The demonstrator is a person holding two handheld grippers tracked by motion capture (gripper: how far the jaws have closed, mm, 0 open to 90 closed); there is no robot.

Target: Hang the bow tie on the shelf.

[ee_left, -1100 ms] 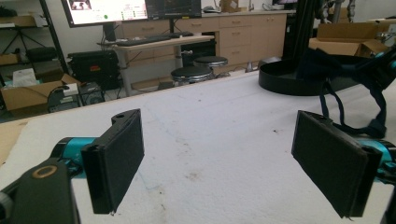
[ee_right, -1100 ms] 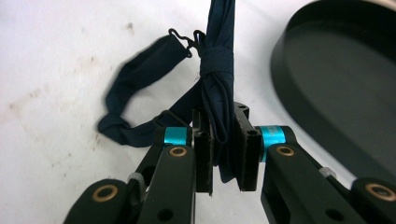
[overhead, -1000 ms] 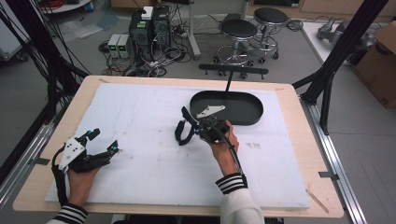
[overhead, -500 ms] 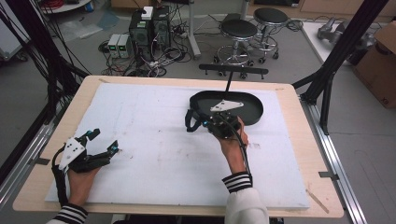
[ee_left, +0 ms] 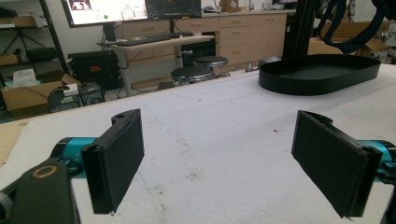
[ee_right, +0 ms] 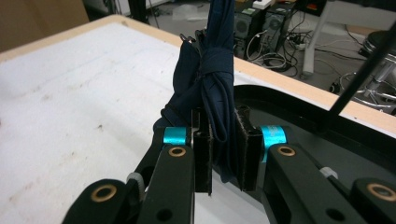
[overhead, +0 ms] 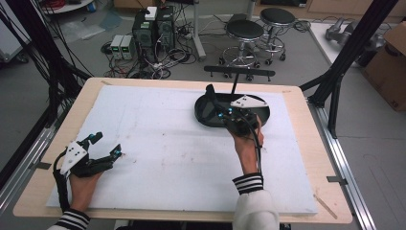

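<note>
Right of centre in the high view, the right gripper [overhead: 221, 113] clamps a bundled dark blue cloth [ee_right: 215, 88] above the black tray's [overhead: 262, 116] left rim, while the left gripper [overhead: 106, 145], lower left, gapes wide with nothing between its jaws.

dark blue cloth bundle [ee_right: 215, 88] top cut off, tray [ee_right: 299, 112] partly hidden

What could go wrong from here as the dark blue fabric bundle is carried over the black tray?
1. The right gripper pinches only a narrow fold of the dark blue fabric bundle; it might slip out.
2. The bundle's loose end hangs near the black tray rim and could land draped over it.
</note>
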